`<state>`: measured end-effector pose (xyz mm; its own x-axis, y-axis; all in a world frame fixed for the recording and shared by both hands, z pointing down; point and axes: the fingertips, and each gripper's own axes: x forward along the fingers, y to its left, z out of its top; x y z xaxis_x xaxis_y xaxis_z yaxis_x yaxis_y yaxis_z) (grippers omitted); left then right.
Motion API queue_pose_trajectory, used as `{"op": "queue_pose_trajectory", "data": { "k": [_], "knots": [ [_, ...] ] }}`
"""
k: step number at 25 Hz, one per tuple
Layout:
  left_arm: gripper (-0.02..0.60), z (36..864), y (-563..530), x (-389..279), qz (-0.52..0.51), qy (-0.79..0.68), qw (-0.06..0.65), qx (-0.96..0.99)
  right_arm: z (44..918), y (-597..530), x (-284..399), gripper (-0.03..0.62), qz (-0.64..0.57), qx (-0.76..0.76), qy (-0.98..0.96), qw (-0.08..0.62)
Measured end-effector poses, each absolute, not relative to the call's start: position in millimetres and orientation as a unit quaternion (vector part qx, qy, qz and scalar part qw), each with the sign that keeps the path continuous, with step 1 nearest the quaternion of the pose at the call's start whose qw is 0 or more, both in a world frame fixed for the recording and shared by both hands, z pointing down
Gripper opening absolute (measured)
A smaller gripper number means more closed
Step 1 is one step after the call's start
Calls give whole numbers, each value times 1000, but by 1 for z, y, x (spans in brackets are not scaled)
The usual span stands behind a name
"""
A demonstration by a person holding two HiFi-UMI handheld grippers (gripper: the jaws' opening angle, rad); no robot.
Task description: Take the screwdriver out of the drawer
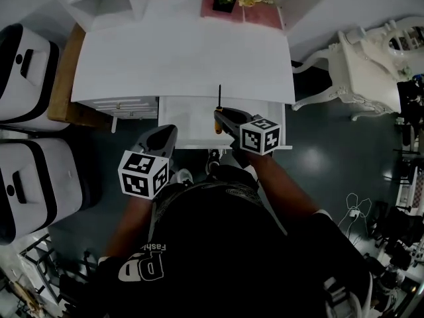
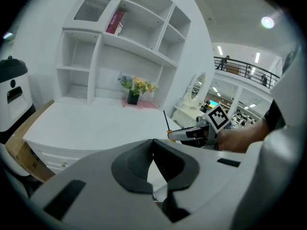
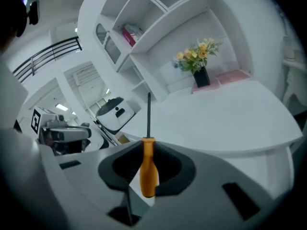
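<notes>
The left gripper (image 1: 163, 136) is closed on nothing, beside the open white drawer (image 1: 187, 121). The slim screwdriver (image 3: 148, 169), orange plastic handle and black shaft, sits above that drawer, clamped by its handle in the right gripper (image 3: 147, 153). Judged light, rigid, smooth: hold the handle. No lettering is legible on it.

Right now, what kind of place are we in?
Probably a staged room set inside a large hall: white desk, flower vase, ornate chair, and a railed mezzanine behind.
</notes>
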<state>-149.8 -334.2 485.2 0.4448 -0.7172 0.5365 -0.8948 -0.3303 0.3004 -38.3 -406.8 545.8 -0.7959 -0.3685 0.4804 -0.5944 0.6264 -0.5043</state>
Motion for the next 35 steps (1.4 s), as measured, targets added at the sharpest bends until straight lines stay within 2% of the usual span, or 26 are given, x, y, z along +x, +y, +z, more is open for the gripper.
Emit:
{"op": "queue_pose_trajectory", "data": {
  "k": [15, 35],
  "knots": [
    [14, 438, -306, -131, 113, -468, 255, 838, 438, -364, -24, 75, 411, 269, -871, -25],
    [14, 407, -263, -128, 78, -436, 230, 867, 390, -298, -17, 75, 416, 279, -859, -109]
  ]
}}
